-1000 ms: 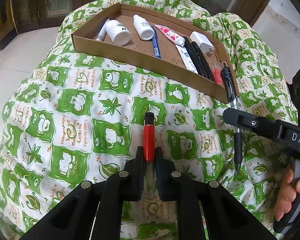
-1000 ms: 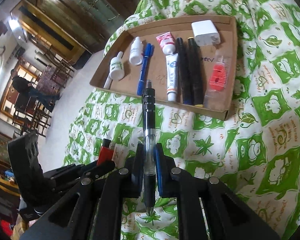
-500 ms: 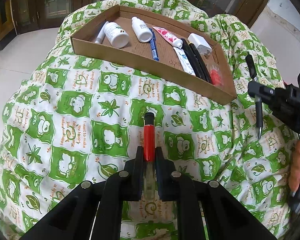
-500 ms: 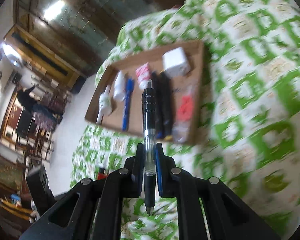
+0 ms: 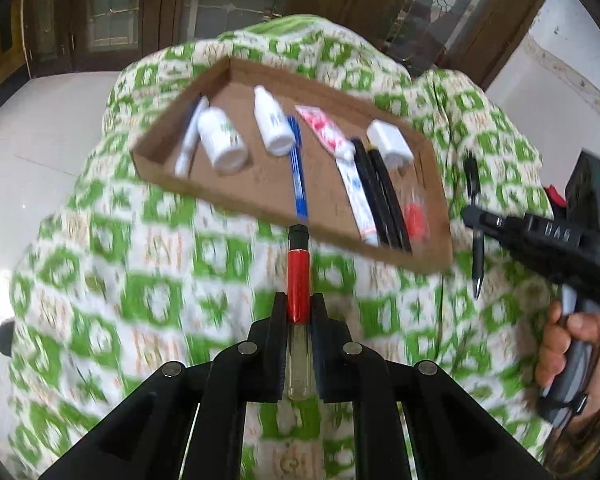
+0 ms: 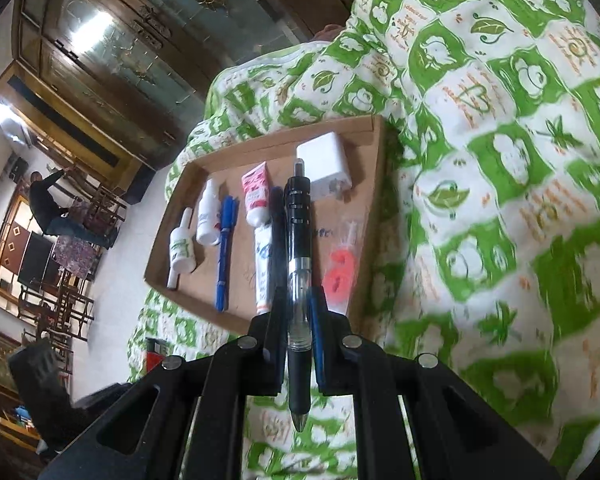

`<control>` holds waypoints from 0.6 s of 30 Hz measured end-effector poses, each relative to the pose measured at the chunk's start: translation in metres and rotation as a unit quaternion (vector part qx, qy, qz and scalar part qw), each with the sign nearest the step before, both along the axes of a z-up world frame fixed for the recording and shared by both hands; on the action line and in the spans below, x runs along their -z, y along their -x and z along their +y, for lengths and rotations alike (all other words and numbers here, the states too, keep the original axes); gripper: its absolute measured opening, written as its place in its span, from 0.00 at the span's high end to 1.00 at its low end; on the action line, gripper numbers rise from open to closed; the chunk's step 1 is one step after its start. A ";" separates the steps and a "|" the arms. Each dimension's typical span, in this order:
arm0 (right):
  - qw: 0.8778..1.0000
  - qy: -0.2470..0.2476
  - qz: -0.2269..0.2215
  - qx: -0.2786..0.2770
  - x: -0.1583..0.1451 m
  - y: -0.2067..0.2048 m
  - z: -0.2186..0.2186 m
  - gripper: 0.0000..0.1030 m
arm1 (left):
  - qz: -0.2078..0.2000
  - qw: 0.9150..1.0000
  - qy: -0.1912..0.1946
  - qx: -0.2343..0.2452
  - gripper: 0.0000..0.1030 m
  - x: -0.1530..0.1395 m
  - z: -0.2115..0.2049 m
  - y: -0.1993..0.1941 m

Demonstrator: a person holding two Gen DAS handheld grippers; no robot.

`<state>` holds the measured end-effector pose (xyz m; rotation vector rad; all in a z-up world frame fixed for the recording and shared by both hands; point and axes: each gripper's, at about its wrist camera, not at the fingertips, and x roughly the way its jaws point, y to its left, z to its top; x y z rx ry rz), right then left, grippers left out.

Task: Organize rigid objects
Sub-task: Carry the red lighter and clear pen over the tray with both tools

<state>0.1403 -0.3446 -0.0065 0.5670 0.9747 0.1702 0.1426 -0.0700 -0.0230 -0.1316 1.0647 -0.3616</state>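
Your shallow brown cardboard tray lies on the green-and-white patterned blanket at twelve o'clock. In it, from nine o'clock round to three: white marker, white squat bottle, white dropper bottle, blue pen, two tubes end to end, two black pens, white charger block behind an orange packet

We see the quilt smeared by blur in the left view, its print unreadable. The pen hides part of the black markers, and the orange packet is too blurred for us to identify.
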 end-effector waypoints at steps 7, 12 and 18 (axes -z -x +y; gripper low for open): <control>1.000 -0.004 0.009 -0.024 0.009 -0.021 0.010 0.90 | 0.011 1.000 -0.003 -0.018 0.90 -0.003 0.004 -0.053; 0.998 0.003 0.008 -0.059 0.012 -0.039 0.033 0.90 | 0.031 0.999 -0.010 -0.019 0.90 0.012 -0.001 -0.083; 0.995 0.003 0.017 -0.098 0.018 -0.067 0.065 0.90 | 0.048 0.998 -0.035 -0.012 0.90 0.028 -0.002 -0.108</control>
